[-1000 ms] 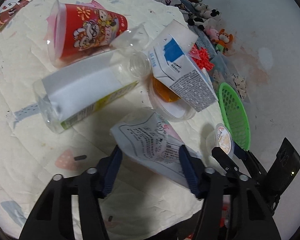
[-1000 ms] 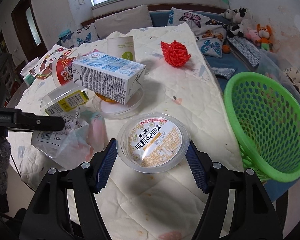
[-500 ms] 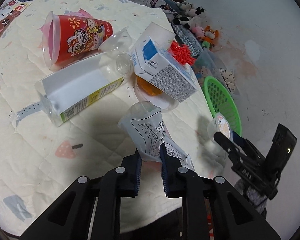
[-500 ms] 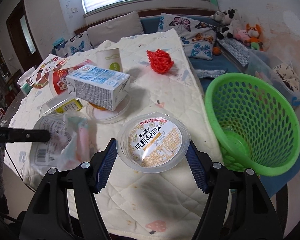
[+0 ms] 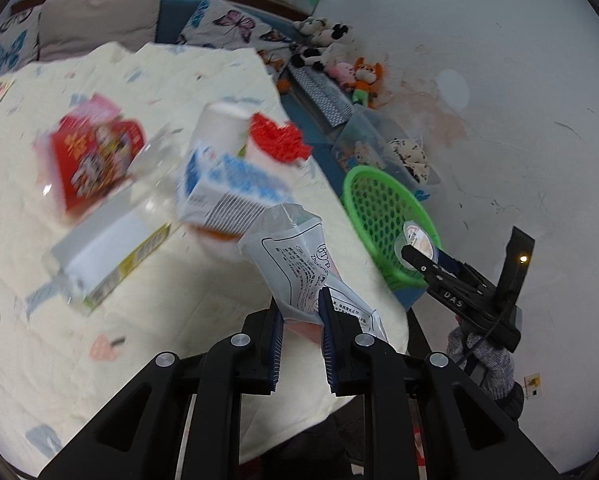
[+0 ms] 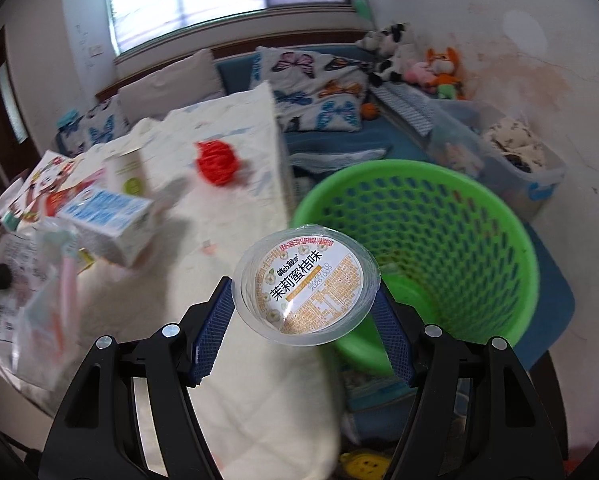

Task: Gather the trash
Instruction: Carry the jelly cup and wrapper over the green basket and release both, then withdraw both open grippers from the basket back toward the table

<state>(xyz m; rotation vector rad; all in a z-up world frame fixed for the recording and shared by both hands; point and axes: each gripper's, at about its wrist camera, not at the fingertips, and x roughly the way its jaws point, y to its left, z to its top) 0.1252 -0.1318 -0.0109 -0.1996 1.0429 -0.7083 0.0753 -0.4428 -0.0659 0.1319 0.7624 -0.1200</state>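
Observation:
My left gripper (image 5: 301, 344) is shut on a crumpled white plastic wrapper (image 5: 295, 256) and holds it above the table's near edge. My right gripper (image 6: 303, 316) is shut on a clear jelly cup with an orange label (image 6: 305, 286), raised beside the rim of the green mesh basket (image 6: 459, 216). In the left wrist view the right gripper (image 5: 431, 264) holds the cup (image 5: 417, 240) over the basket (image 5: 375, 208). The wrapper also shows in the right wrist view (image 6: 31, 280).
On the quilted table (image 5: 39, 352) lie a blue-white carton (image 5: 223, 192), a red printed cup (image 5: 91, 160), a clear bottle with white label (image 5: 107, 252), a paper cup (image 5: 223, 128) and a red mesh ball (image 5: 279, 140). A sofa with plush toys (image 6: 419, 68) stands behind.
Both grippers have lifted and swung right toward the basket. The left gripper closed on the wrapper and raised it off the table. The jelly cup now hangs at the basket's rim.

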